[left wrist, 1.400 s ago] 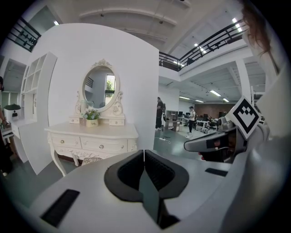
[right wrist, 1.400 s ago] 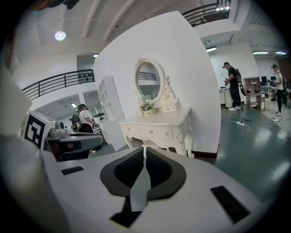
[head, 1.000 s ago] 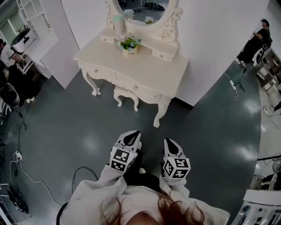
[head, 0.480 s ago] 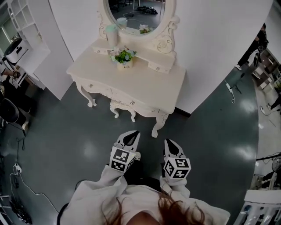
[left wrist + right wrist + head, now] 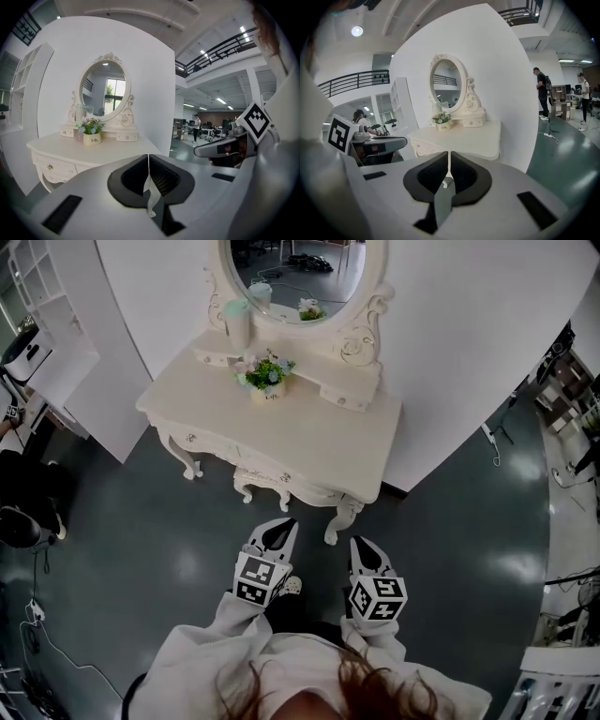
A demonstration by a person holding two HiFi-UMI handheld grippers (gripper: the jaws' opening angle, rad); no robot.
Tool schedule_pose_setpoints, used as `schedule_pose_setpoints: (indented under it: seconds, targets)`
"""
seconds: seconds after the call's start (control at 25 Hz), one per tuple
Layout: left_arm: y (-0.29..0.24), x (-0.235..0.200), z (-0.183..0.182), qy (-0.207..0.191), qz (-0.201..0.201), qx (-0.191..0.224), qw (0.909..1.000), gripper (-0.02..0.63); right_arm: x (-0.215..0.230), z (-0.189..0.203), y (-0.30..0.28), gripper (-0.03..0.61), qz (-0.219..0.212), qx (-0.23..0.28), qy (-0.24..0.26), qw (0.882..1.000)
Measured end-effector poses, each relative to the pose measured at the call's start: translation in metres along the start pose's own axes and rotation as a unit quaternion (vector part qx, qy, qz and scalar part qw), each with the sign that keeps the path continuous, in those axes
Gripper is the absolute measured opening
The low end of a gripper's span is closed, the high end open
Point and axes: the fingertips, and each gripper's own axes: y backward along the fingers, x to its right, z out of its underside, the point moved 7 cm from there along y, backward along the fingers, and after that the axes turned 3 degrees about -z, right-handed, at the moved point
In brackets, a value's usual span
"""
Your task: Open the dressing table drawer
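Held short of dressing table (image 5: 309, 442) front edge, drawer (image 5: 193, 439) shut, open floor (image 5: 169, 549) between; fingers of left gripper (image 5: 278, 529), right gripper (image 5: 363, 547) together.

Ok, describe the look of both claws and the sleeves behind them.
The left claw and right claw are white, tapered shells, each with a black hollow round its jaws and black slots on top. Each carries a cube of black-and-white square markers: the left cube and the right cube. No cables show. The sleeves are pale and loose.
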Motion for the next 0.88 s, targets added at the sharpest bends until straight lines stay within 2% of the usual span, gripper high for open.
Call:
schedule_pose_setpoints:
  seconds: [0.36, 0.68, 0.88]
  targets:
    - [-0.026, -0.028, -0.006, -0.010, 0.024, 0.007, 0.9997, 0.021, 0.000, -0.009, -0.030, 0.041, 0.022, 0.012, -0.007, 1.000]
    - [-0.031, -0.035, 0.007, 0.008, 0.033, -0.011, 0.9994, 0.021, 0.003, -0.007, -0.034, 0.041, 0.042, -0.004, -0.008, 0.999]
    - [-0.039, -0.035, 0.012, 0.017, 0.037, -0.019, 0.9990, 0.021, 0.007, -0.007, -0.040, 0.041, 0.040, -0.017, -0.006, 0.999]
